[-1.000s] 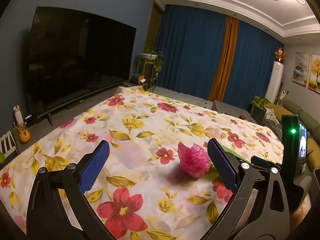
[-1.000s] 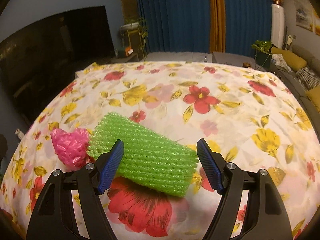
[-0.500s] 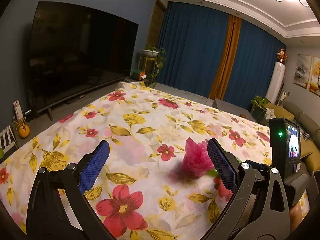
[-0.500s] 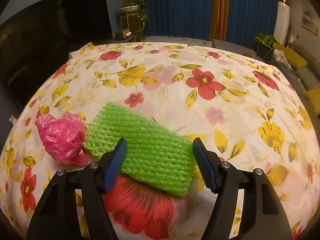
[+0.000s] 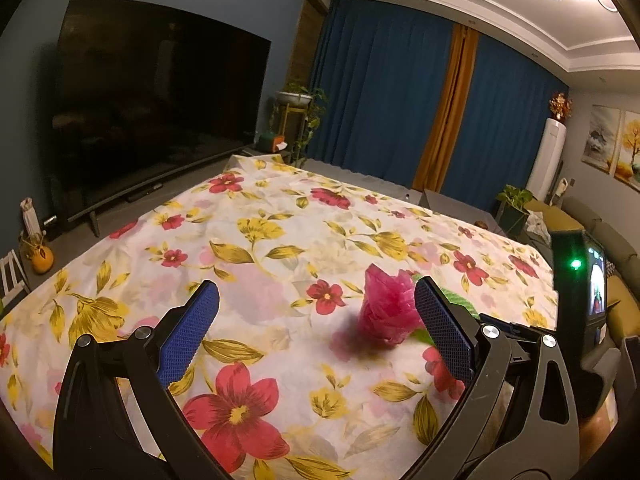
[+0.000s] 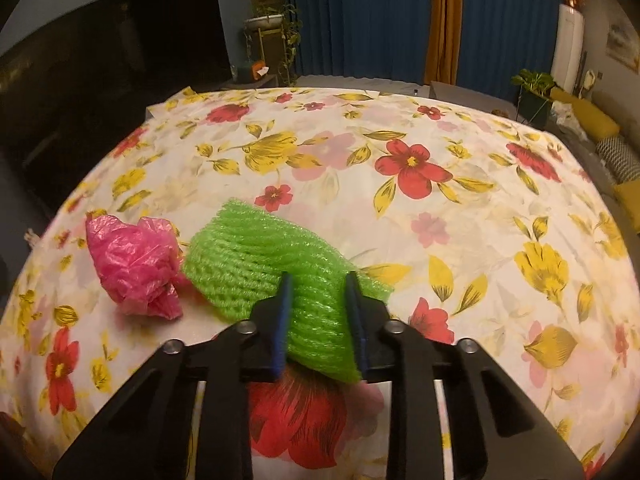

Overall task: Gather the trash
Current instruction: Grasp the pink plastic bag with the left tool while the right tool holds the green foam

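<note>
Your right gripper (image 6: 318, 280) is closing on the green foam net (image 6: 256, 264); its 2 blue pads already pinch the net's near end, bunching it on the floral cloth (image 6: 460, 220). The pink plastic bag (image 6: 136, 264) lies just left of the net. Your left gripper (image 5: 316, 308) stands wide open and empty, the bag (image 5: 386, 312) just inside its right pad.

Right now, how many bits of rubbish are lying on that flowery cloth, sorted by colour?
Pink: 1, the crumpled pink plastic bag.
Green: 1, the green foam net, on which the right gripper is closing, the net between its pads.
Total: 2.
</note>
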### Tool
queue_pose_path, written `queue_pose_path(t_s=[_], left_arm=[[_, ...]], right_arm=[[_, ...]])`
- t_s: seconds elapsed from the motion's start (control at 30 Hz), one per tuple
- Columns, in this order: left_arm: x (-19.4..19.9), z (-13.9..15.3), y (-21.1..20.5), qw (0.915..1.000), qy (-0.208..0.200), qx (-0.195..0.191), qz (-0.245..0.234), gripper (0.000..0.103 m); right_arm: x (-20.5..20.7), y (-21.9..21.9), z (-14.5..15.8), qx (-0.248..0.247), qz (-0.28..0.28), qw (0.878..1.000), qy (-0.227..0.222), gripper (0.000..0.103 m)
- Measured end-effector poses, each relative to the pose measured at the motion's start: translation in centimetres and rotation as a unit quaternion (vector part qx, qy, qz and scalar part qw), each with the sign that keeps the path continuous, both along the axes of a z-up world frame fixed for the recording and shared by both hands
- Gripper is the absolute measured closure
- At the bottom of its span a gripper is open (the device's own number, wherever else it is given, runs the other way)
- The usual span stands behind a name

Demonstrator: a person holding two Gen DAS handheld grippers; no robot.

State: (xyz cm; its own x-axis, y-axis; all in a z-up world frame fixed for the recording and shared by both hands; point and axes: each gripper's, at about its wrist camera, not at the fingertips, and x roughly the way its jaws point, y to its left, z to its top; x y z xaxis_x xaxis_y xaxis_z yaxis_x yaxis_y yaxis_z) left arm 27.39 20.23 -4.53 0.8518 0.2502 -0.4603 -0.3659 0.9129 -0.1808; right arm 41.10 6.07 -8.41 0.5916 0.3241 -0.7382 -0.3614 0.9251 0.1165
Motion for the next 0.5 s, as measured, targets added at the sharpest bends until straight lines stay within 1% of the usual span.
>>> queue_pose_path(t_s=[0.07, 0.13, 0.27, 0.33, 0.5], left_arm=[[0.1, -0.1, -0.2, 1.0, 0.002, 0.002, -0.006, 0.007], [0.3, -0.2, -0.4, 0.9999, 0.006, 0.003, -0.011, 0.007], [0.8, -0.4, -0.7, 0.9992, 0.008, -0.012, -0.037, 0.007], [1.1, -0.4, -0.9, 0.9986, 0.008, -0.019, -0.049, 0.007], [2.9, -0.5, -1.0, 0.9973, 0.029, -0.038, -0.056, 0.007]], right_arm=[[-0.3, -0.5, 0.2, 0.014, -0.003, 1.0, -0.002, 0.084], [-0.7, -1.3, 0.6, 0.028, -0.008, 1.0, -0.011, 0.085], [-1.9, -2.1, 1.6, 0.019, -0.016, 0.999, -0.046, 0.086], [-2.3, -3.0, 2.3, 0.031, -0.02, 0.998, -0.052, 0.086], [-2.4, -5.5, 4.1, 0.065, -0.036, 0.995, -0.065, 0.086]])
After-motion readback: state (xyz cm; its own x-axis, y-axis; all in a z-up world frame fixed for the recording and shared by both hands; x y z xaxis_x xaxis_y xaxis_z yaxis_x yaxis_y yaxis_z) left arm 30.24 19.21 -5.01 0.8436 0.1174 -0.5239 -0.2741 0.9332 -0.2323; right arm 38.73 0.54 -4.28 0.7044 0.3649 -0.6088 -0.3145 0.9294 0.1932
